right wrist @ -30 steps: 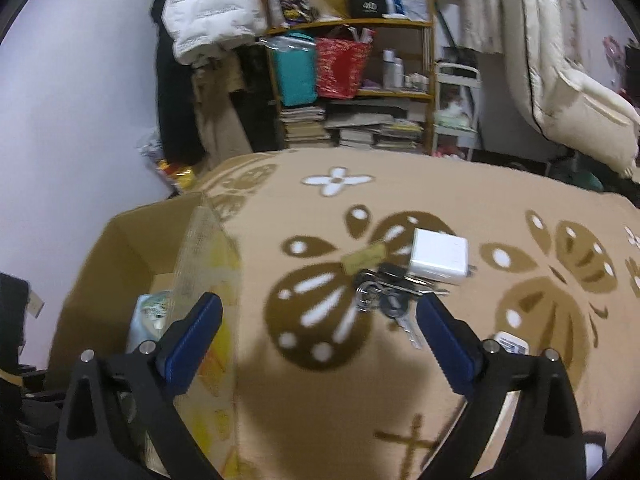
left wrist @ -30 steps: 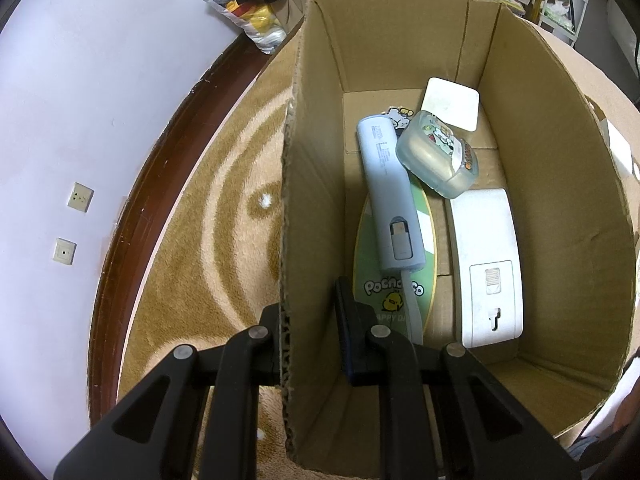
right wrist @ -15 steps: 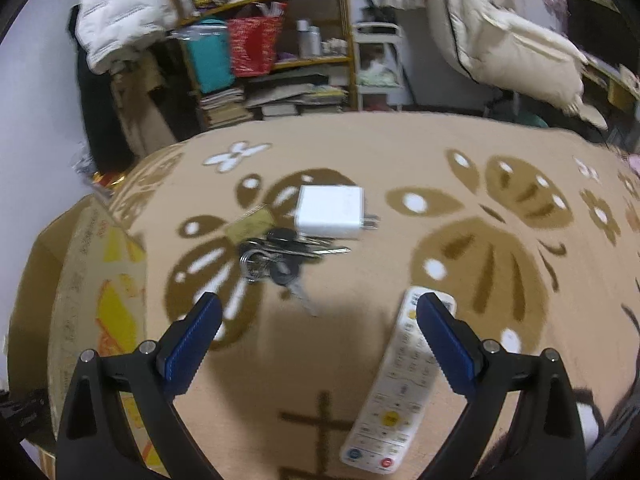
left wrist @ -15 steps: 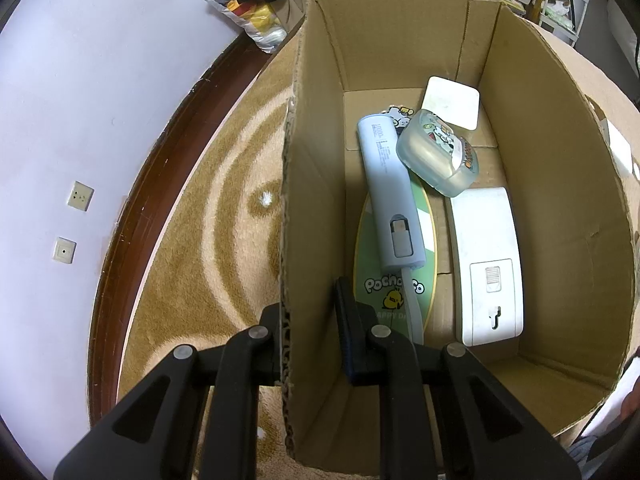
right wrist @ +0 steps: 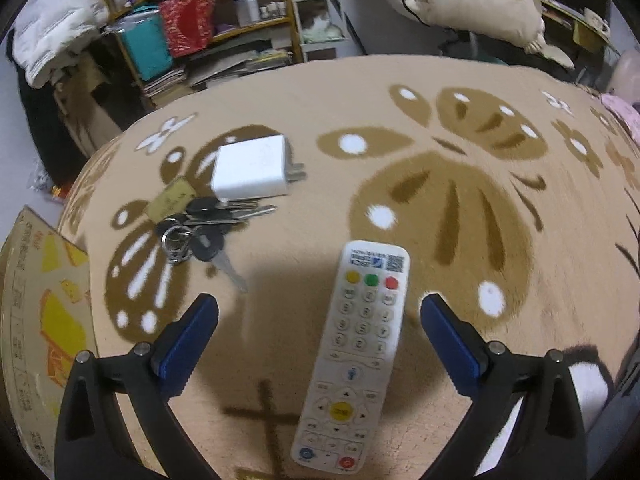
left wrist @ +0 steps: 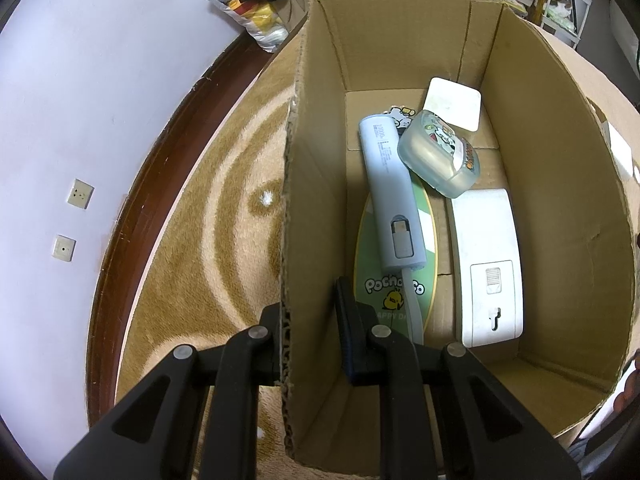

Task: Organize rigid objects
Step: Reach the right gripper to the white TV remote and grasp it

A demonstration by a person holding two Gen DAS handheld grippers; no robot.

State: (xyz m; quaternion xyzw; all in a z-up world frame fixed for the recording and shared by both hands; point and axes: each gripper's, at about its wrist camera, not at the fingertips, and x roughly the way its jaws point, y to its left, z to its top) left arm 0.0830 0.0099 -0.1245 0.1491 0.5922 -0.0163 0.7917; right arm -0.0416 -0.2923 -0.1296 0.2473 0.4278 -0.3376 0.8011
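Observation:
My left gripper is shut on the left wall of the cardboard box, one finger outside and one inside. In the box lie a pale blue power bank, a translucent case with cartoon stickers, a white flat device, a white square pad and a green Pochacco card. My right gripper is open wide above a white remote control on the carpet, which lies between its fingers. A white charger and a bunch of keys lie beyond, to the left.
The box's outer side shows at the left of the right wrist view. Beige patterned carpet covers the surface. Shelves with books and bins and a white coat stand behind. A wall with sockets and a wooden skirting lie left of the box.
My right gripper has swung right, away from the box, and come down over the remote, which now lies between its open fingers. The left gripper has stayed clamped on the box wall.

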